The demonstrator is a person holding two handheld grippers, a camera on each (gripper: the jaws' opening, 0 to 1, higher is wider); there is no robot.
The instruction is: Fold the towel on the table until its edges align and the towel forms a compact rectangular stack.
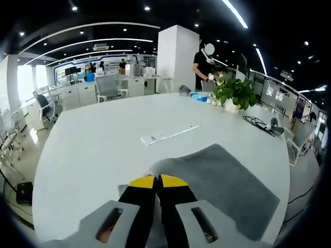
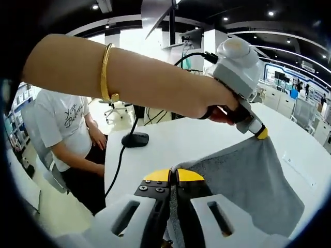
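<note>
Closest up in the left gripper view, the left gripper (image 1: 157, 181) has its yellow-tipped jaws pinched tight on a corner of the grey towel (image 1: 227, 181), which bunches up at the tips and then spreads flat to the right across the white table (image 1: 93, 150). Just past the towel lies a white power strip (image 1: 169, 133). Further back there's a potted plant (image 1: 235, 93) and a tangle of black cable (image 1: 258, 124) by the far edge, with a person standing behind the table.

In the right gripper view, the right gripper (image 2: 173, 175) is clamped the same way on another towel corner — the cloth hangs stretched from there up to the left gripper's tip, held in a hand (image 2: 207, 103) with a gold bangle (image 2: 106, 72) on the arm. Beyond that sits a black microphone base (image 2: 135, 139) on the table, and a person in a white shirt (image 2: 57, 124) sits at the left.
</note>
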